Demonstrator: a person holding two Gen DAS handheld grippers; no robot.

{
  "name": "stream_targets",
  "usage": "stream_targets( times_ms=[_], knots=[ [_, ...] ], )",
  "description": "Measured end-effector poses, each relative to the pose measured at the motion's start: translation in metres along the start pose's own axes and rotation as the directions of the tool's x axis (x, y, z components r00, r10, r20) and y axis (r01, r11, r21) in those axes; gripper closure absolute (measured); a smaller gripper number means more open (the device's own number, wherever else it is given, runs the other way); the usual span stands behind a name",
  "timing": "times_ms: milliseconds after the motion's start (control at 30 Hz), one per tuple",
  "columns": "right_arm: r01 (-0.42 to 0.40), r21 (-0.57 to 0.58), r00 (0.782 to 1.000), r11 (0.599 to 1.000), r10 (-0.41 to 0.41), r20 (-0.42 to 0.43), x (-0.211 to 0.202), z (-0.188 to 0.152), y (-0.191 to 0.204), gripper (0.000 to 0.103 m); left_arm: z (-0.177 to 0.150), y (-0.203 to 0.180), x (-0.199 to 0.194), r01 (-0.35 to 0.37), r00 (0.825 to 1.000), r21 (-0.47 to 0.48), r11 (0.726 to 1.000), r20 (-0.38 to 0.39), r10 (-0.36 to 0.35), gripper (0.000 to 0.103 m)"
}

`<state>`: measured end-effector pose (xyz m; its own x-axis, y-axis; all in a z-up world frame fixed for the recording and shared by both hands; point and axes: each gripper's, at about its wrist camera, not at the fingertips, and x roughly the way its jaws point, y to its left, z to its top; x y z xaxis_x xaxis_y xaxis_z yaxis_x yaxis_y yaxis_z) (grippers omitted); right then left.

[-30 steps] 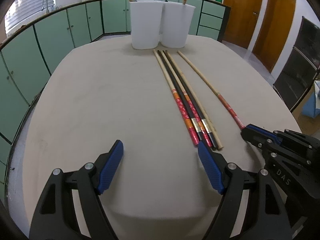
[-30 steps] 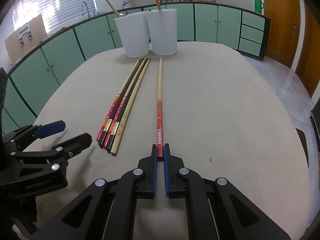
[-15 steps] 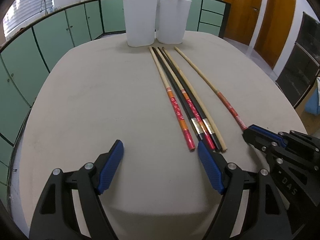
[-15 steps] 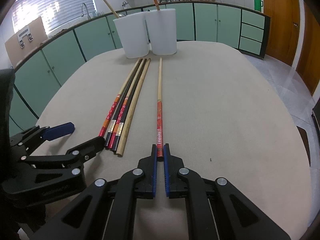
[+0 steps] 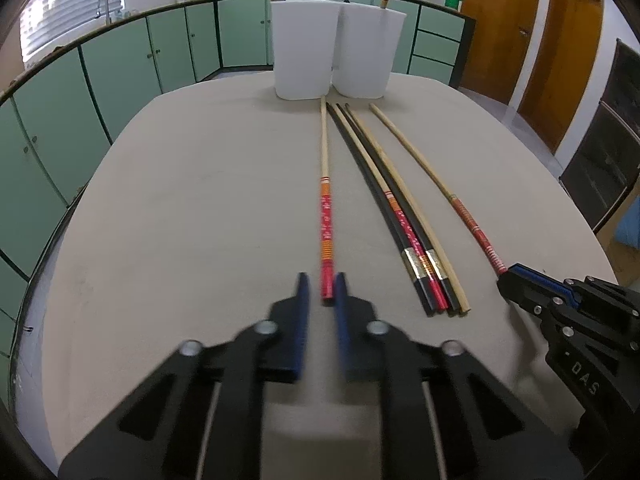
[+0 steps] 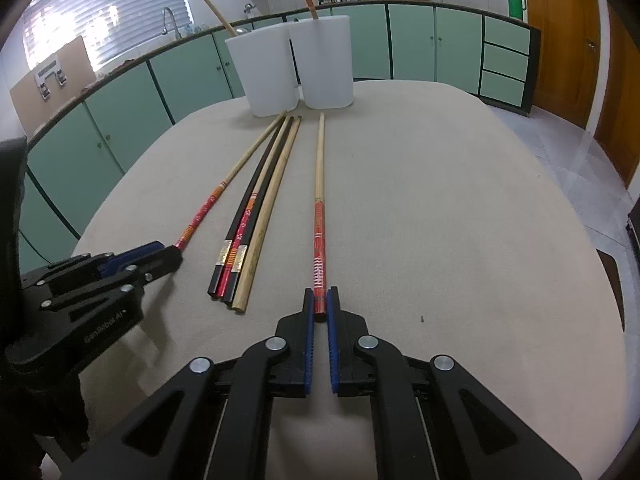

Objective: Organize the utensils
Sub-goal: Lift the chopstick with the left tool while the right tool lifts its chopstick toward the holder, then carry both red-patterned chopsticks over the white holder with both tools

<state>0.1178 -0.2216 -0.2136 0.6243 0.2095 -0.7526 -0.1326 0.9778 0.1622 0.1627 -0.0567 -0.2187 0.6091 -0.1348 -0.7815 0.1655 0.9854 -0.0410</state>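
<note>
L gripper (image 5: 322, 288) has just been closing; its blue pads now pinch the red end of an orange-banded chopstick (image 5: 325, 216), pulled a bit apart from the rest. R gripper (image 6: 320, 300) is clamped on the red end of another chopstick (image 6: 319, 216). Btwn them lies a bundle of three chopsticks (image 6: 244, 236), black, red and plain wood, touching each other. Two white cups (image 6: 296, 68) stand side by side at the far end of the beige table (image 6: 460, 208), w/ one stick in each.

L gripper (image 5: 322, 294) jaws just closed, now clamped on chopstick (image 5: 326, 216) end, tilted down. R gripper (image 6: 320, 304) likewise clamped on its chopstick (image 6: 319, 216), tilted down.
</note>
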Motion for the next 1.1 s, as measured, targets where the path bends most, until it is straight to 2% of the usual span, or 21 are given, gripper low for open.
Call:
stream_targets(
  times_ms=[267, 500, 633, 867, 967, 1100],
  knots=[
    [0.003, 0.002, 1.000, 1.000, -0.003, 0.025, -0.009, 0.002, -0.002, 0.097, 0.002, 0.004, -0.008, 0.019, 1.000, -0.011, 1.000, 0.022, -0.019, 0.098],
    [-0.004, -0.002, 0.996, 1.000, 0.004, 0.090, -0.042, 0.026, -0.010, 0.097, 0.020, 0.008, -0.051, 0.011, 0.992, 0.021, 1.000, 0.123, -0.013, 0.098],
    [-0.004, -0.017, 0.990, 1.000, 0.006, 0.138, -0.066, 0.042, -0.012, 0.097, 0.037, 0.010, -0.079, 0.011, 0.980, 0.026, 1.000, 0.200, -0.016, 0.098],
    [-0.022, -0.037, 0.974, 0.999, 0.030, 0.226, -0.110, 0.085, -0.020, 0.097, 0.081, 0.017, -0.122, 0.031, 0.943, 0.028, 0.999, 0.329, -0.038, 0.098],
    [-0.028, -0.056, 0.964, 0.998, 0.042, 0.262, -0.125, 0.108, -0.019, 0.097, 0.100, 0.017, -0.136, 0.037, 0.928, 0.039, 0.999, 0.369, -0.049, 0.098],
    [-0.051, -0.078, 0.961, 0.996, 0.070, 0.268, -0.135, 0.136, -0.017, 0.097, 0.122, 0.015, -0.142, 0.055, 0.919, 0.058, 0.997, 0.387, -0.073, 0.098]
  ],
)
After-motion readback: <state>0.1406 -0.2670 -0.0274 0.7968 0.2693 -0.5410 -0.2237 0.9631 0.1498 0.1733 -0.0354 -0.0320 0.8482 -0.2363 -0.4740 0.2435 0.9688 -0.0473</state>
